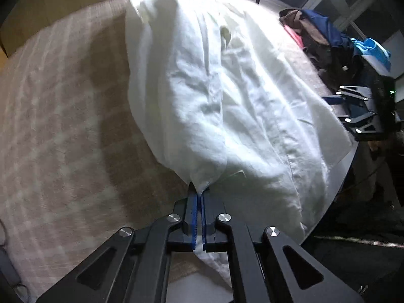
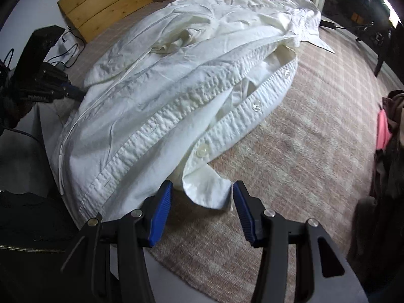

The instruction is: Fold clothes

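Note:
A white button-up shirt (image 2: 176, 80) lies crumpled on a table with a pinkish plaid cloth (image 2: 303, 131). My left gripper (image 1: 199, 192) is shut on a bunched part of the shirt (image 1: 197, 88) and lifts it so it drapes upward. In the right wrist view the left gripper (image 2: 75, 92) sits at the shirt's left edge. My right gripper (image 2: 202, 189) is open, its blue pads on either side of the shirt's bottom hem corner (image 2: 214, 194), not clamped. The right gripper also shows in the left wrist view (image 1: 353, 111) at the shirt's far edge.
A pile of dark, blue and pink clothes (image 1: 328, 40) lies at the table's far side, also at the right edge of the right wrist view (image 2: 388, 136). A wooden board (image 2: 103, 2) and cables (image 2: 68, 50) stand beyond the table. The plaid cloth (image 1: 63, 126) stretches left.

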`<state>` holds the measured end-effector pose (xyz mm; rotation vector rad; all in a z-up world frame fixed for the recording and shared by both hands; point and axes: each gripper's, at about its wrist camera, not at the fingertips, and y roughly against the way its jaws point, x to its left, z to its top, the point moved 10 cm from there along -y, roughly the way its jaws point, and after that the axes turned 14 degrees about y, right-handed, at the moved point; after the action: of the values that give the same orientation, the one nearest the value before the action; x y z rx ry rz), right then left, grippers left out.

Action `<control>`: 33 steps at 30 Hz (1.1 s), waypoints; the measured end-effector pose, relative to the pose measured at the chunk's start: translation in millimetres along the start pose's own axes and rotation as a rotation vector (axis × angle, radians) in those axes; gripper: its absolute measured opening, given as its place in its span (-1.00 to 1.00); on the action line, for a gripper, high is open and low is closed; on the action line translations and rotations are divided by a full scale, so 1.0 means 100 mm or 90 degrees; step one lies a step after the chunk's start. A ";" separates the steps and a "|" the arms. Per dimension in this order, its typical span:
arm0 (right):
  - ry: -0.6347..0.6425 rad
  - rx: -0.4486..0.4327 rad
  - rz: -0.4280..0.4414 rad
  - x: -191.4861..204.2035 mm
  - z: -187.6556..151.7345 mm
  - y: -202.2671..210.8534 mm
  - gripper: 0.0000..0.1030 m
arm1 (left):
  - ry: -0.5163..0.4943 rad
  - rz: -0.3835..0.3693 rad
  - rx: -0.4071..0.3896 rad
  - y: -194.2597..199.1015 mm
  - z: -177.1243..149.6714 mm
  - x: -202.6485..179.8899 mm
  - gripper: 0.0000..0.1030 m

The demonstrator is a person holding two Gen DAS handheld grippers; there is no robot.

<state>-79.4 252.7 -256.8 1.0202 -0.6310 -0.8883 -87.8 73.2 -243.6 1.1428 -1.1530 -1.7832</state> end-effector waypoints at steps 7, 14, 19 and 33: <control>-0.096 -0.037 0.065 -0.03 -0.08 0.09 -0.81 | 0.063 0.175 -0.084 0.65 0.25 0.90 -0.75; -0.227 -0.092 0.131 -0.10 -0.26 0.26 -0.83 | -0.027 0.060 -0.095 0.58 0.00 -0.10 -0.09; -0.310 -0.143 0.164 -0.12 -0.25 0.41 -0.86 | -0.127 -0.012 -0.037 0.08 -0.19 -1.00 -0.06; -0.370 -0.052 -0.045 -0.64 -0.95 0.89 -0.72 | -0.149 -0.024 0.014 -0.26 -0.16 -1.28 -0.05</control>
<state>-7.3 371.9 -217.3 0.7085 -1.0382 -1.2771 -29.7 191.1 -233.8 0.9931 -1.2951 -1.9779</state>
